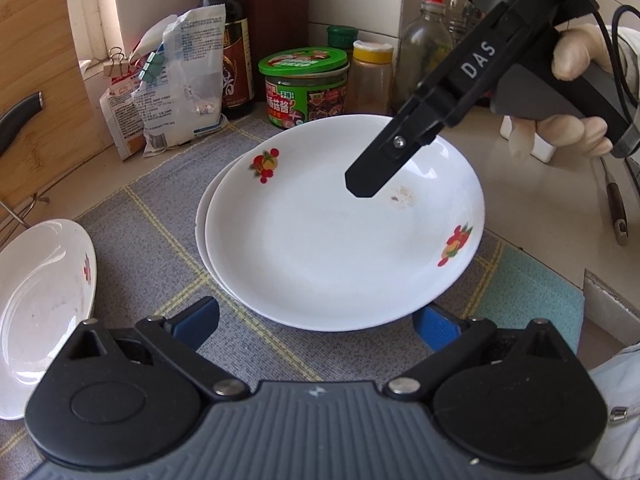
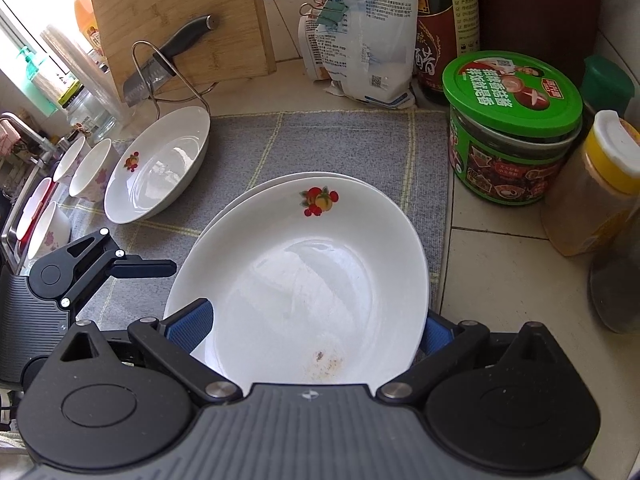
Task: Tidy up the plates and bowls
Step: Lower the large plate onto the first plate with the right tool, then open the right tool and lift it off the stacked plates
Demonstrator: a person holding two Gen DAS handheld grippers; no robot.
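Note:
Two white plates with fruit prints are stacked on the grey mat; the top plate [image 1: 340,236] also shows in the right wrist view [image 2: 304,280]. My left gripper [image 1: 316,328] is open, its blue pads either side of the stack's near rim. My right gripper [image 2: 316,332] is open above the top plate's far side; it shows in the left wrist view [image 1: 364,184] over the plate. A third plate [image 1: 40,304] leans at the left; it also shows in the right wrist view [image 2: 160,164]. Several white floral bowls [image 2: 94,172] stand beside it.
A green-lidded jar [image 1: 306,84], spice bottles [image 1: 370,76], a dark sauce bottle [image 1: 226,40] and clipped bags [image 1: 176,84] line the back wall. A bamboo board [image 2: 176,16] with a knife [image 2: 168,60] stands at the left. A sink rack [image 2: 24,216] is far left.

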